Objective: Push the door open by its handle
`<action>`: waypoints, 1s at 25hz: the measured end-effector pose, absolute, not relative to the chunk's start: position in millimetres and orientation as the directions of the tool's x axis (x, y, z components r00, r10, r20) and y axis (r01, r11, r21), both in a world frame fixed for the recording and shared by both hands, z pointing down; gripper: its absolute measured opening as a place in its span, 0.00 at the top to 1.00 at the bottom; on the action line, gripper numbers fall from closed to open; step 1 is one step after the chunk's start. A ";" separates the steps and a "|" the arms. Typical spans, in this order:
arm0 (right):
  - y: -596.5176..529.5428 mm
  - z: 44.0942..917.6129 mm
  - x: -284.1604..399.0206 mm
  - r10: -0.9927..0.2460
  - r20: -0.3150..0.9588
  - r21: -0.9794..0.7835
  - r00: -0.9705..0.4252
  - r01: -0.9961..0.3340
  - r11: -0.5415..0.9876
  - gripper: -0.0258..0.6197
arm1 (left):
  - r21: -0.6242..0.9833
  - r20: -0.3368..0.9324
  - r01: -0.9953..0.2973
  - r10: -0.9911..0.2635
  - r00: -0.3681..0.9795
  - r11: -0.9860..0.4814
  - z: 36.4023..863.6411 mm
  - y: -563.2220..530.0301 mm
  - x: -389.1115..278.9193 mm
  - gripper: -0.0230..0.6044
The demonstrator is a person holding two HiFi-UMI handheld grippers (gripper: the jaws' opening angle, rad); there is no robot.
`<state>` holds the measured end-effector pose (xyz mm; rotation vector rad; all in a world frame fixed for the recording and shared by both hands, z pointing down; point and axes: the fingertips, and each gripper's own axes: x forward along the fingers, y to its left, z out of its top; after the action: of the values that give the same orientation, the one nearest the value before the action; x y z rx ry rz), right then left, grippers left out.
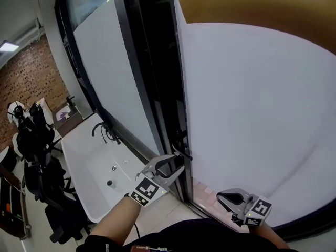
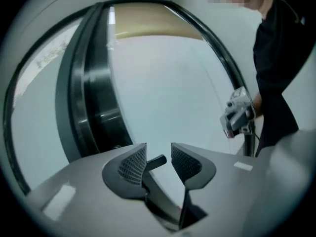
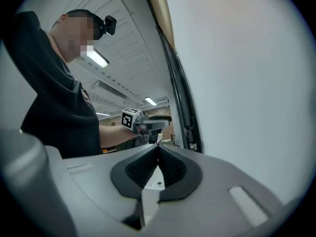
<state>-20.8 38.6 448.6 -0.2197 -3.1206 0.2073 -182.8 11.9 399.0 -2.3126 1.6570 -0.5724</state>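
Left hand-held gripper (image 1: 178, 163) jaws apart around black door handle (image 2: 157, 161), right hand-held gripper (image 3: 158, 154) closed, empty

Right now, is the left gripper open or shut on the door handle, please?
Open: the left gripper has its pads apart; the door handle shows in the gap, the right pad clear of it.

We see a pale, frosted-white door panel (image 1: 252, 104) in a glossy black frame (image 1: 157, 88), with a tan band (image 1: 252, 1) across its top and a black handle (image 2: 157, 160). The left gripper (image 1: 173, 165) and right gripper (image 1: 227, 197) are grey. Their pads (image 2: 132, 163) are black with a fine grid texture, and their cubes (image 1: 145, 190) carry black squares on white. Beyond are a red-brown brick wall (image 1: 29, 77), a white tabletop (image 1: 100, 177) and black chairs (image 1: 42, 156).
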 end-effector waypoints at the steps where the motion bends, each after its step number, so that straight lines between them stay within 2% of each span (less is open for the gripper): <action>1: 33.8 451.4 -27.7 0.133 -0.001 -0.133 -0.991 0.132 0.982 0.96 | -0.492 0.237 -0.788 -0.928 0.288 -0.370 406.8 3.8 -185.5 0.73; 4: 20.8 456.6 -48.3 0.087 0.007 -0.124 -0.996 0.086 0.989 0.96 | -0.662 0.400 -0.562 -0.868 0.293 -0.495 435.2 -15.9 -190.8 0.69; 7: 22.0 453.7 -60.5 0.043 0.003 -0.121 -0.999 0.043 0.992 0.96 | -0.718 0.471 -0.408 -0.825 0.313 -0.565 450.6 -28.6 -191.9 0.69; 15: 11.5 449.9 -64.7 -0.086 -0.016 -0.126 -0.996 -0.083 0.989 0.96 | -0.752 0.590 -0.134 -0.750 0.299 -0.645 482.5 -58.6 -184.0 0.70; 16: 9.5 450.8 -64.3 -0.093 -0.018 -0.128 -0.996 -0.090 0.988 0.96 | -0.757 0.601 -0.099 -0.747 0.286 -0.646 485.2 -60.0 -183.5 0.76; 18: 7.9 453.6 -63.0 -0.098 -0.018 -0.130 -0.995 -0.095 0.987 0.96 | -0.748 0.628 -0.051 -0.730 0.271 -0.662 489.5 -58.2 -182.5 0.77; 22: 7.1 453.8 -62.3 -0.093 -0.023 -0.134 -0.995 -0.089 0.987 0.96 | -0.741 0.669 0.071 -0.724 0.168 -0.668 496.6 -55.0 -183.5 0.82; 25: 8.7 455.6 -63.3 -0.070 -0.022 -0.138 -0.997 -0.066 0.988 0.96 | -0.765 0.644 0.115 -0.758 0.100 -0.634 501.2 -54.2 -183.8 0.83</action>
<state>-63.3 8.7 455.6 0.1080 -3.1594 0.2172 -183.8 -54.2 501.2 -1.6939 0.6369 -1.6163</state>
